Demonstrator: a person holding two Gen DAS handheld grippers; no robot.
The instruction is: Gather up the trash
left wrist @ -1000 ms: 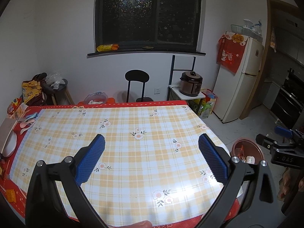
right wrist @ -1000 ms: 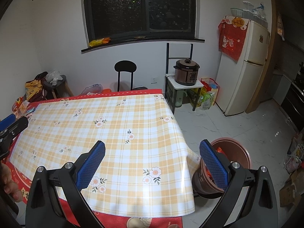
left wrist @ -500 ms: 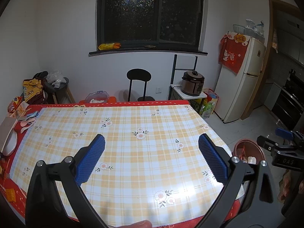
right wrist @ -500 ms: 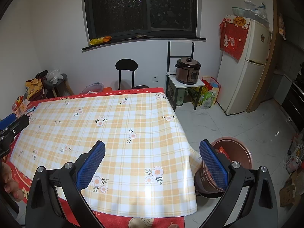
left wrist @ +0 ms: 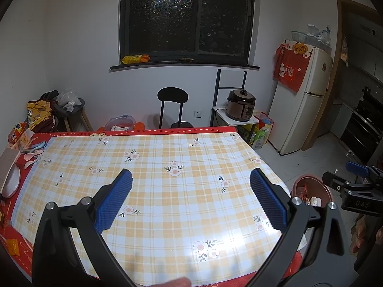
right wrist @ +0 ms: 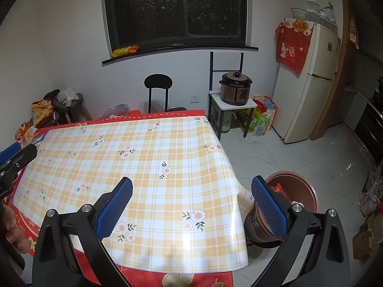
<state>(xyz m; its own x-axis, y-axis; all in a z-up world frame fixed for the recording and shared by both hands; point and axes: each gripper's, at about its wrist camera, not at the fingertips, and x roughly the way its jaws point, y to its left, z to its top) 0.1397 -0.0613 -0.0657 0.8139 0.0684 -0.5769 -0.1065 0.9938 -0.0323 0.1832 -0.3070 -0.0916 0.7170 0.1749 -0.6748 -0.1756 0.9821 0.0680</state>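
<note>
My left gripper [left wrist: 190, 174] hovers open over the near half of the yellow plaid tablecloth [left wrist: 167, 191], with nothing between its blue pads. My right gripper [right wrist: 191, 181] is also open and empty, above the table's near right corner. A reddish-brown trash bin [right wrist: 301, 191] stands on the floor just right of that corner, with wrappers inside; the left wrist view shows the bin [left wrist: 320, 190] too. Small orange wrappers [left wrist: 13, 246] lie on the red cloth at the table's left edge.
Spoons [left wrist: 33, 153], a white dish [left wrist: 10, 183] and snack packets [left wrist: 18, 131] crowd the table's left end. A black chair [left wrist: 172, 105] stands behind the table. A rice cooker [right wrist: 235, 88] on a stand and a fridge [right wrist: 311, 83] are at the right. A person's hand [right wrist: 9, 224] holds the left gripper.
Both views have shifted only slightly. Both grippers stay open and empty, and nothing on the table has moved.
</note>
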